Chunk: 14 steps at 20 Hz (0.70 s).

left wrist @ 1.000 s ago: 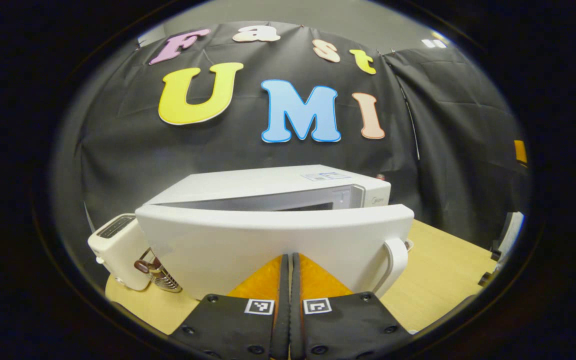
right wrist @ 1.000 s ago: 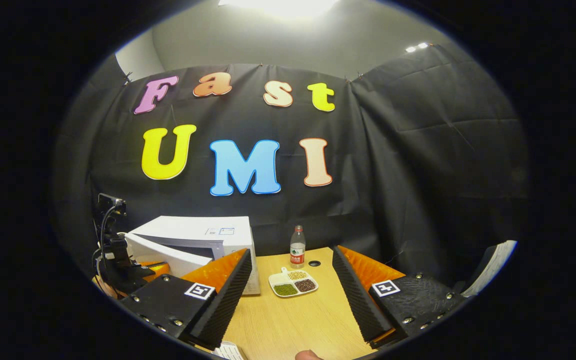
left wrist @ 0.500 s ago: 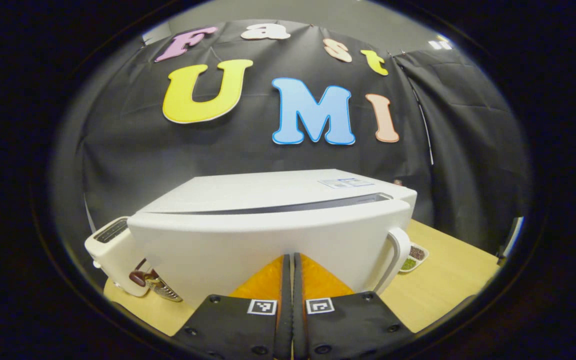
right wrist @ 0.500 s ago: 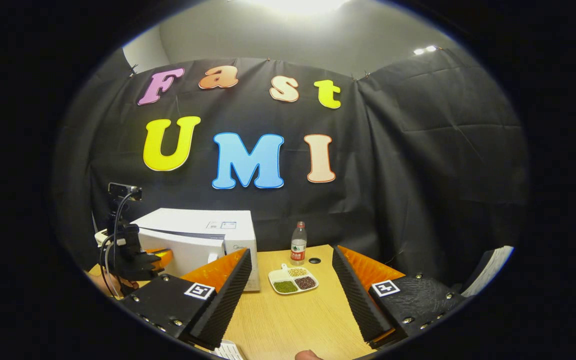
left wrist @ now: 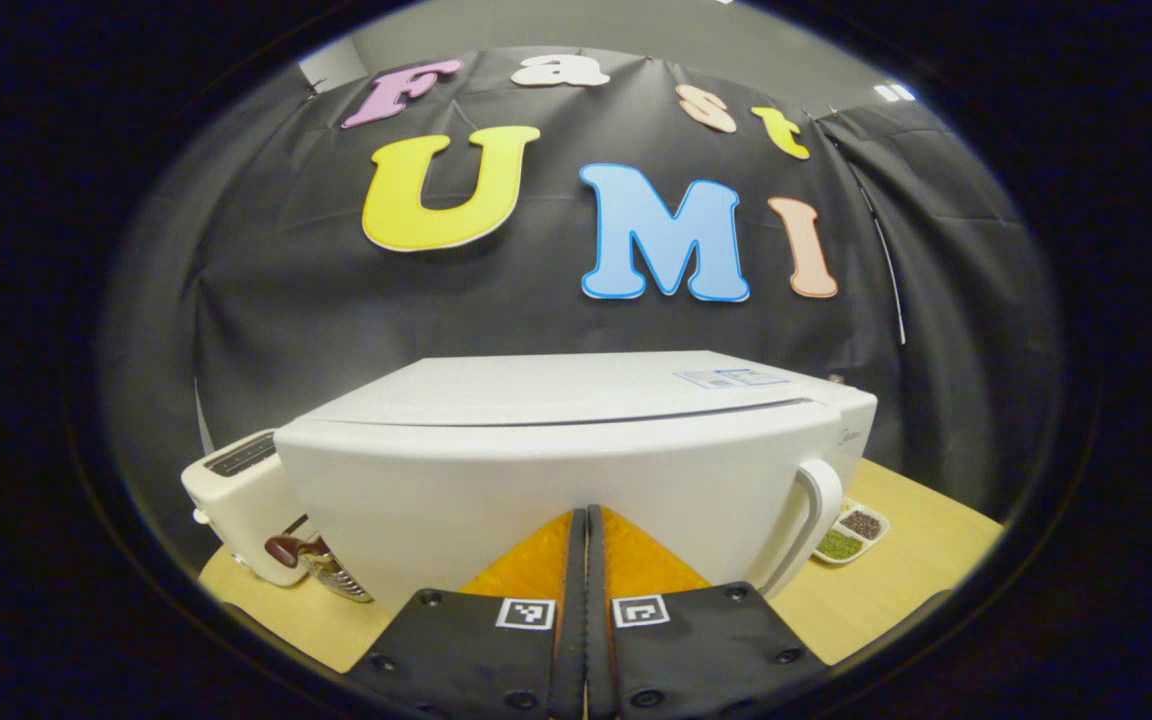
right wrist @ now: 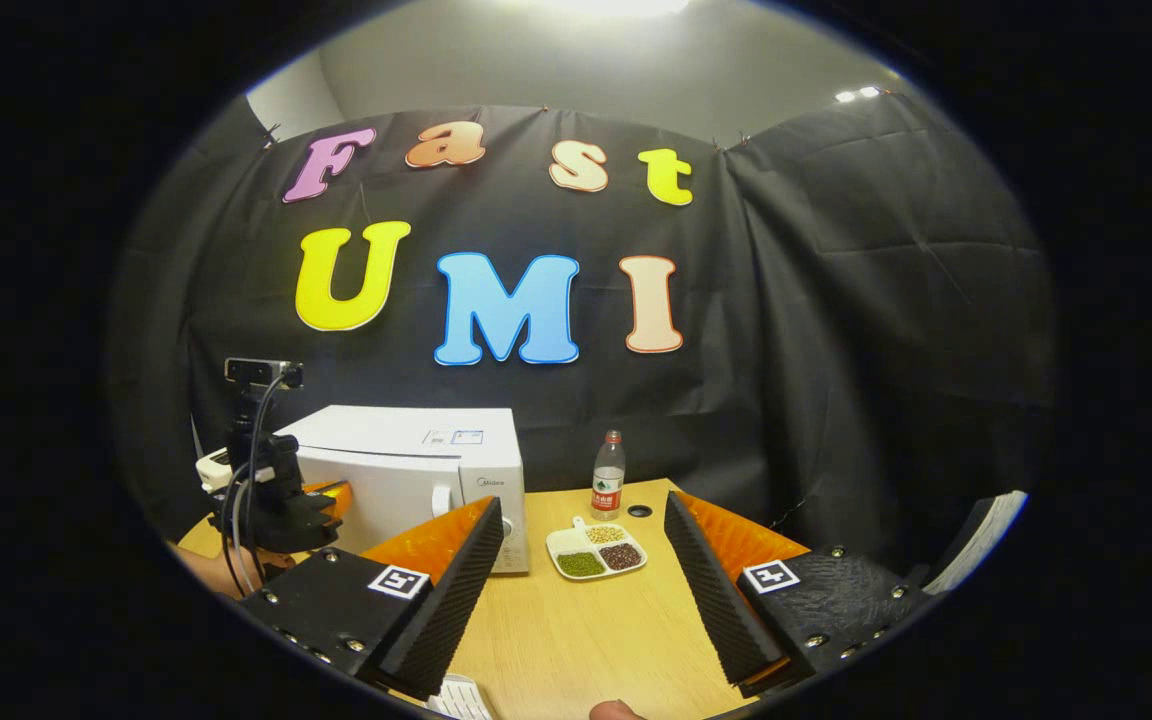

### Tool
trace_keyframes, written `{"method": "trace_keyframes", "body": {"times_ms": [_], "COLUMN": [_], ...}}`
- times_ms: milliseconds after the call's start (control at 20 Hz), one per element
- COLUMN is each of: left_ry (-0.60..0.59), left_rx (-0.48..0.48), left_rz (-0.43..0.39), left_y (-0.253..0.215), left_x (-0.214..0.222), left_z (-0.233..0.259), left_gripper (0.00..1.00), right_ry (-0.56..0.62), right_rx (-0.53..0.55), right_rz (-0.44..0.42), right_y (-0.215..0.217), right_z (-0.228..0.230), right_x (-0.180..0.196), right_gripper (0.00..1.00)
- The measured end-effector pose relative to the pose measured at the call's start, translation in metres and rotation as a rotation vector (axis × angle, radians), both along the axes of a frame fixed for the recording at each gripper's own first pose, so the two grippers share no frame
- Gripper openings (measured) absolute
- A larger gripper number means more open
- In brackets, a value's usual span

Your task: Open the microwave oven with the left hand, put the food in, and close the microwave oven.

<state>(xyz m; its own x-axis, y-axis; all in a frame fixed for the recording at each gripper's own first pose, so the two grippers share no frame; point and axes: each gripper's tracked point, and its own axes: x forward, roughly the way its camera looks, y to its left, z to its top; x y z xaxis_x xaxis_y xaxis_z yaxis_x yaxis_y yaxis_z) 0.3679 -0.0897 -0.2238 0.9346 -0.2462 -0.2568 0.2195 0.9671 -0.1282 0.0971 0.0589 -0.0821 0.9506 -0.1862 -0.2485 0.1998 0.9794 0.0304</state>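
In the left gripper view the left hand-held gripper (left wrist: pixel 584 545) has its two fingers pressed flat together with nothing between them, tips against the front of the microwave door (left wrist: pixel 536 480), a posture that reads as pushing with a blunt wedge and not as grasping. The door looks flush with the microwave (right wrist: pixel 406 455), leaving just a thin seam along the top edge, so the closing step seems all but done. Its handle (left wrist: pixel 814 520) stands off to the right of the fingers, untouched. In the right gripper view the right hand-held gripper (right wrist: pixel 581 590) holds its fingers wide apart and empty above the bare surface (right wrist: pixel 596 640), apparently waiting. Beyond it the food tray (right wrist: pixel 596 551), with its three compartments of beans, sits on the surface just to the right of the microwave, outside it, so the food appears not to have gone in. A bottle (right wrist: pixel 607 477) stands behind the tray near the wall. A toaster (left wrist: pixel 236 500) crowds the microwave's left side, so the open room lies to the right and in front.
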Motion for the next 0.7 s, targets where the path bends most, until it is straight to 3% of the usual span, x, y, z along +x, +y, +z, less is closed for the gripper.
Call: {"method": "trace_keyframes", "body": {"times_ms": [50, 200, 300, 350, 450, 600, 700], "left_ry": [-0.001, 0.015, 0.112, 0.181, 0.213, 0.176, 0.112], "left_rx": [0.003, -0.014, 0.03, -0.004, -0.021, 0.043, 0.052], "left_rz": [0.003, 0.012, 0.04, 0.065, 0.127, 0.111, 0.088], "left_y": [-0.001, -0.001, 0.004, 0.005, 0.016, 0.016, 0.014], "left_x": [0.001, 0.002, 0.006, 0.0, 0.002, -0.002, -0.013], "left_z": [-0.001, -0.001, -0.02, -0.031, -0.039, -0.031, -0.004], "left_gripper": [0.07, 0.07, 0.12, 0.06, 0.07, 0.1, 0.07], "right_ry": [0.003, 0.003, -0.005, -0.006, -0.014, -0.025, -0.018], "right_rx": [0.003, 0.002, 0.006, 0.008, -0.007, -0.014, -0.016], "right_rz": [0.007, 0.045, 0.073, 0.09, 0.112, 0.124, 0.126], "right_y": [0.001, 0.008, 0.012, 0.015, 0.013, 0.005, -0.002], "right_z": [-0.002, -0.001, 0.002, 0.003, 0.008, 0.014, 0.012], "right_x": [-0.001, -0.005, -0.011, -0.016, -0.026, -0.044, -0.052], "right_gripper": [0.98, 0.98, 0.98, 0.98, 0.98, 0.98, 0.98]}}
